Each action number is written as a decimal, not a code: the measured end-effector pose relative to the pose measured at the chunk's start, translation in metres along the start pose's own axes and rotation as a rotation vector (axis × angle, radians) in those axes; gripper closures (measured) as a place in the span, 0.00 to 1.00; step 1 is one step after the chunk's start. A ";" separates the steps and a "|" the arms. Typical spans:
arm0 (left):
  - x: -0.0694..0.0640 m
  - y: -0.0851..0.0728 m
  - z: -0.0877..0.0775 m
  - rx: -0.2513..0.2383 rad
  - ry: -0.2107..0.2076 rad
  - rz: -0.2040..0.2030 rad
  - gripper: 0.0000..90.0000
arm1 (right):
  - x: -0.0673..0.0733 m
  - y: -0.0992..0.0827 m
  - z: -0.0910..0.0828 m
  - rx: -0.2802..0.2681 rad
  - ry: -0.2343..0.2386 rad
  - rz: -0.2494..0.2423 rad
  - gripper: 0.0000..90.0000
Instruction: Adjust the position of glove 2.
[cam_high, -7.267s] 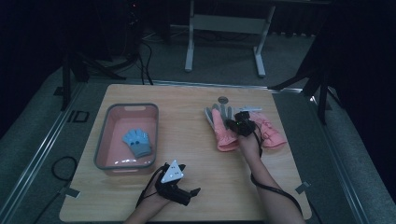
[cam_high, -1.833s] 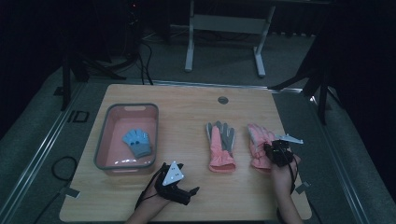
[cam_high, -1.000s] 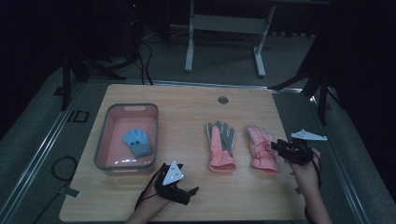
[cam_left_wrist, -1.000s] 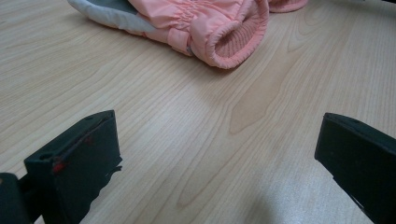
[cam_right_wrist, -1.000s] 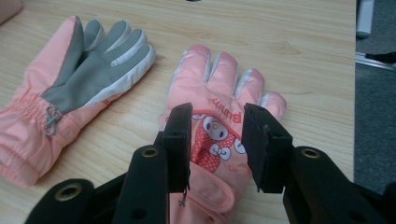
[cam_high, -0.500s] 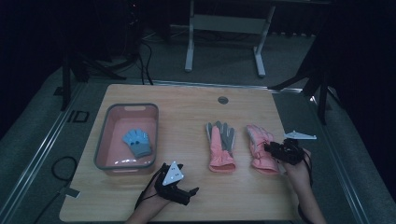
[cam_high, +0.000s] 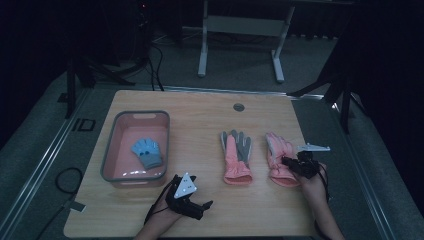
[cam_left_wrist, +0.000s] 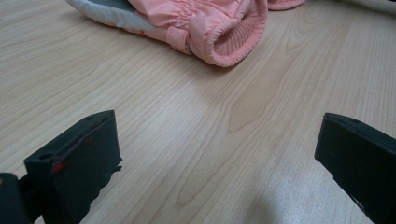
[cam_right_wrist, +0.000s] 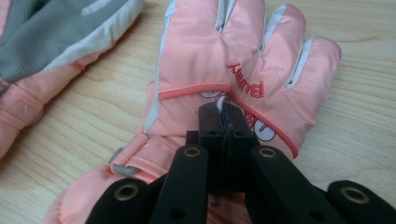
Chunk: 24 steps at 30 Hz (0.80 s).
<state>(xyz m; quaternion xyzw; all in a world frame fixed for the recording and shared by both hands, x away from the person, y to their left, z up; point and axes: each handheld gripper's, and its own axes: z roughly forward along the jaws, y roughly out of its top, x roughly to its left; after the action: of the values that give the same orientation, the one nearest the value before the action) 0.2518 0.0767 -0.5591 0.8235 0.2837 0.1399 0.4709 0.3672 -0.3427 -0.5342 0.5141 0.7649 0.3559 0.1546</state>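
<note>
Two pink gloves lie palm-side apart on the wooden table: the left pink glove (cam_high: 236, 155) (cam_right_wrist: 51, 32) shows its grey palm, the right pink glove (cam_high: 276, 150) (cam_right_wrist: 224, 46) its back with red lettering. My right gripper (cam_high: 289, 161) (cam_right_wrist: 226, 109) rests on the right glove; its jaws have just been closing and now stand together, pinching a small fold of the glove's fabric. My left gripper (cam_high: 205, 205) (cam_left_wrist: 217, 135) lies open on the table near the front edge, nothing between its fingers, pointing at the left glove's cuff (cam_left_wrist: 224, 37).
A pink basin (cam_high: 111, 150) with a grey rim stands at the table's left, a small blue glove (cam_high: 147, 152) inside it. A round grommet (cam_high: 238, 107) sits near the table's far edge. Bare wood lies between the basin and the gloves.
The right hand has sunk and shifted slightly left onto the right pink glove, and its jaws have shut on the fabric. The left gripper has stayed put.
</note>
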 end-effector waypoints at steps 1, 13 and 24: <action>0.000 0.000 0.000 -0.001 0.000 -0.001 0.00 | 0.000 0.000 -0.002 -0.010 0.001 0.017 0.99; 0.000 0.000 0.000 -0.002 0.001 -0.005 0.00 | 0.035 0.033 -0.042 -0.098 -0.127 0.050 0.99; 0.000 0.000 0.000 0.001 0.011 0.007 0.00 | 0.085 0.064 -0.066 -0.185 -0.119 0.058 0.99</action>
<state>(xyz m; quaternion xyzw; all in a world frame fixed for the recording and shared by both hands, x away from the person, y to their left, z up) 0.2515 0.0764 -0.5591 0.8238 0.2836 0.1459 0.4687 0.3347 -0.2779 -0.4317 0.5399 0.7030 0.3981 0.2363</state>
